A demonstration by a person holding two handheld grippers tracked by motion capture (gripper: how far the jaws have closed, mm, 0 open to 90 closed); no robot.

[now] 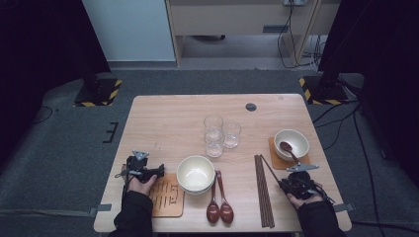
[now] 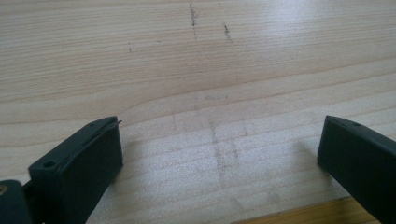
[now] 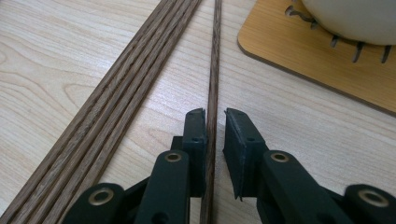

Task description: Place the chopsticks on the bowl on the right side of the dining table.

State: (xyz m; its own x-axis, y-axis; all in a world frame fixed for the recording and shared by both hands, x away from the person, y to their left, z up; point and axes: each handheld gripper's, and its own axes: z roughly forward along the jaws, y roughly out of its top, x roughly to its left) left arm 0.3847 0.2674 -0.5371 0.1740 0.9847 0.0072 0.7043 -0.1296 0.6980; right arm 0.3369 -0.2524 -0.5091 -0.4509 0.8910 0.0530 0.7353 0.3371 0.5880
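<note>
One dark wooden chopstick [image 1: 270,168] [image 3: 215,56] lies slanted on the table, apart from a bundle of several chopsticks [image 1: 264,192] [image 3: 116,102] to its left. My right gripper [image 1: 283,183] [image 3: 215,116] is low over the table with its jaws on either side of that single chopstick. The jaws are nearly closed, but a thin gap still shows on one side, so they are open. My left gripper [image 1: 148,170] [image 2: 219,140] rests at the table's left, open wide over bare wood with nothing between its jaws.
A white bowl [image 1: 291,142] [image 3: 355,18] with a brown spoon stands on a wooden coaster [image 1: 273,157] [image 3: 299,60] just past the right gripper. Stacked bowls [image 1: 195,173], two brown spoons [image 1: 220,202], glasses [image 1: 214,136] and a second coaster [image 1: 168,200] occupy the middle.
</note>
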